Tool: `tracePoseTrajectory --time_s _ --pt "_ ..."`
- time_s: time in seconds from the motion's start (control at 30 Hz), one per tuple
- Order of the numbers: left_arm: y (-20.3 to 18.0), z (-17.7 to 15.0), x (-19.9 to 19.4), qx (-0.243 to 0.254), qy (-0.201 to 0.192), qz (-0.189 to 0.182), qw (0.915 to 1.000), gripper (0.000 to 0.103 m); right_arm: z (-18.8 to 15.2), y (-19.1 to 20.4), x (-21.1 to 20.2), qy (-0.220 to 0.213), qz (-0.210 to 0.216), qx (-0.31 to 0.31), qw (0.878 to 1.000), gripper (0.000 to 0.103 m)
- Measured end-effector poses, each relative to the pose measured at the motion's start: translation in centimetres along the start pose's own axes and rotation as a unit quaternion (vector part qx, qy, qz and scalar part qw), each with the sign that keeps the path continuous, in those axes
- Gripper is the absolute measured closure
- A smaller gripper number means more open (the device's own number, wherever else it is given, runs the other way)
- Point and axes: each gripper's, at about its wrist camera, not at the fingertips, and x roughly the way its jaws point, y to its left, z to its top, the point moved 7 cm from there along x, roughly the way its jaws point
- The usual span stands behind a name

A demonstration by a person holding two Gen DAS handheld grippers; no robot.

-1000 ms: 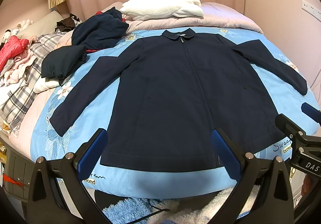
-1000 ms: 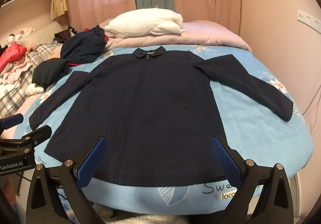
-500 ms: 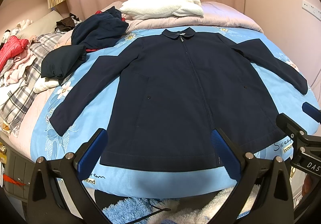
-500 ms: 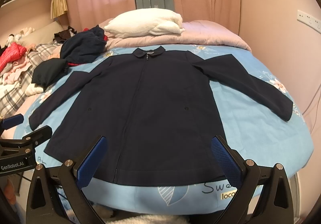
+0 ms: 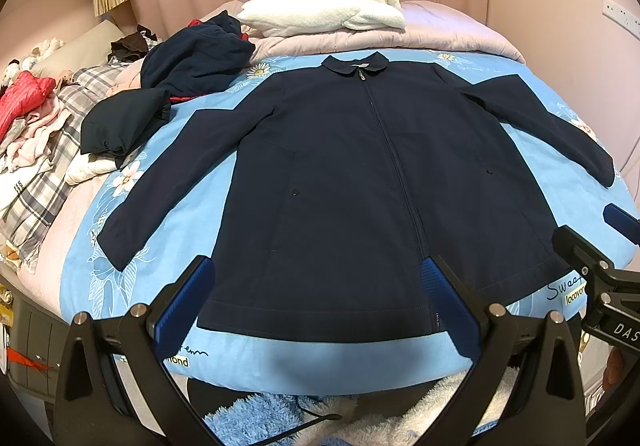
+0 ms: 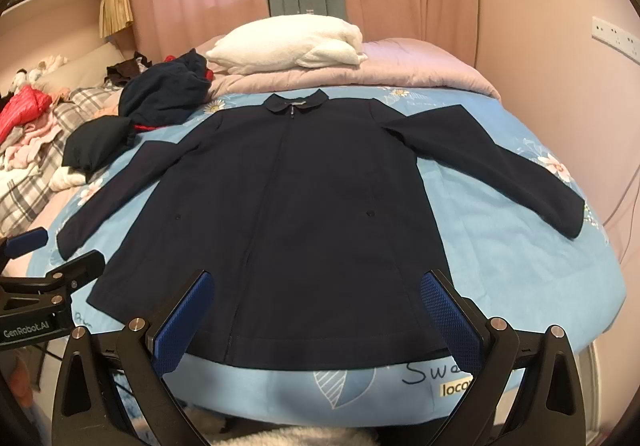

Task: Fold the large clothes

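Observation:
A large navy zip jacket (image 5: 360, 182) lies flat and face up on the blue floral bedsheet (image 5: 192, 198), collar far, hem near, both sleeves spread out to the sides. It also shows in the right wrist view (image 6: 288, 214). My left gripper (image 5: 316, 290) is open and empty, hovering just above the hem near the bed's front edge. My right gripper (image 6: 316, 302) is open and empty, over the hem further right. Each gripper shows at the edge of the other's view.
A white folded blanket (image 5: 324, 12) sits on a pink quilt (image 5: 452, 34) at the far end. A dark clothes heap (image 5: 188, 66) and plaid and red garments (image 5: 36, 134) crowd the left side. A pink wall (image 6: 580, 94) runs along the right. Fluffy rug (image 5: 260, 418) lies below.

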Motion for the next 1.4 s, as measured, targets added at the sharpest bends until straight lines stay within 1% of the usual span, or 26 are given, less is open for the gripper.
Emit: tracePoseTrajectory --time_s 0.3,0.4,0.47,0.5,0.53,0.57,0.6,0.63,0.7,0.73,0.77,0.8,0.83,0.9,0.93,0.97,1.03,1.1,1.13,1.2,1.23,1.3,1.33,1.4 --pt "-0.5 0.2 0.9 0.000 0.009 -0.002 1.0000 0.000 -0.1 -0.4 0.6 0.007 -0.001 0.005 1.000 0.001" --pt "-0.7 0.4 1.4 -0.004 0.014 -0.009 0.9999 0.000 -0.2 -0.8 1.1 0.009 0.004 0.011 1.000 0.001" --pt "-0.7 0.6 2.1 -0.022 0.018 -0.035 0.9990 0.000 0.1 -1.6 1.5 0.001 0.038 0.030 0.999 0.001" --pt "-0.6 0.6 2.5 -0.034 0.021 -0.056 0.9977 0.000 0.3 -2.5 1.9 -0.004 0.063 0.050 0.997 0.001" --pt "-0.5 0.8 3.0 -0.051 0.026 -0.084 0.9948 0.000 0.5 -3.7 2.4 -0.002 0.082 0.074 0.994 0.001" --pt "-0.3 0.8 3.7 -0.076 0.033 -0.118 0.9895 0.000 0.6 -4.7 2.8 -0.001 0.094 0.093 0.991 0.001" --pt "0.1 0.9 4.4 -0.104 0.038 -0.153 0.9819 0.000 0.7 -6.5 3.4 -0.002 0.108 0.125 0.986 0.001" --pt "0.4 0.9 4.9 -0.129 0.041 -0.177 0.9749 0.000 0.7 -9.3 4.4 0.000 0.115 0.174 0.978 0.001" --pt "1.6 1.1 6.5 -0.183 0.043 -0.215 0.9584 0.000 0.5 -13.2 5.6 -0.003 0.122 0.240 0.963 0.001" --pt "2.1 1.2 7.2 -0.202 0.043 -0.225 0.9523 0.000 0.2 -16.5 6.5 -0.013 0.126 0.287 0.949 0.001" --pt "2.5 1.4 7.8 -0.219 0.045 -0.231 0.9469 0.000 0.0 -18.7 7.0 -0.023 0.126 0.314 0.941 0.001" --pt "2.8 1.5 8.4 -0.233 0.047 -0.238 0.9419 0.000 -0.2 -20.1 7.4 -0.026 0.122 0.330 0.936 0.001" --pt "3.2 1.8 9.0 -0.246 0.051 -0.242 0.9374 0.000 -0.7 -22.5 8.1 -0.025 0.107 0.359 0.927 0.001" --pt "3.9 2.3 10.1 -0.269 0.057 -0.246 0.9293 0.000 -1.2 -26.2 9.1 -0.037 0.096 0.398 0.912 0.001" --pt "4.2 2.6 10.6 -0.280 0.059 -0.250 0.9250 0.000 -1.4 -27.3 9.5 -0.036 0.087 0.415 0.905 0.001" --pt "4.4 2.9 11.1 -0.288 0.063 -0.251 0.9221 0.000 -1.7 -28.8 10.1 -0.038 0.086 0.441 0.893 0.001" --pt "4.6 3.2 11.9 -0.293 0.068 -0.250 0.9204 0.000 -1.5 -30.4 10.8 -0.053 0.101 0.471 0.874 0.001" --pt "4.7 3.8 12.9 -0.294 0.075 -0.246 0.9206 0.000 -1.4 -31.4 11.5 -0.060 0.093 0.487 0.866 0.001" --pt "4.7 4.0 13.4 -0.295 0.080 -0.243 0.9207 0.000 -1.2 -32.2 12.1 -0.067 0.091 0.497 0.860 0.001" --pt "4.6 4.3 14.6 -0.292 0.092 -0.235 0.9227 0.000 -0.9 -33.5 13.0 -0.079 0.091 0.523 0.844 0.001" --pt "4.3 4.6 15.1 -0.289 0.097 -0.232 0.9235 0.000 -0.5 -34.3 13.3 -0.100 0.093 0.541 0.830 0.001" --pt "4.5 4.6 16.0 -0.282 0.101 -0.225 0.9273 0.000 0.3 -34.6 13.4 -0.130 0.086 0.548 0.822 0.001" --pt "4.4 4.6 16.3 -0.278 0.104 -0.219 0.9295 0.000 0.5 -35.0 13.4 -0.144 0.073 0.556 0.815 0.001" --pt "4.3 4.9 17.1 -0.271 0.111 -0.212 0.9323 0.000 1.2 -36.2 13.5 -0.177 0.053 0.577 0.796 0.002"
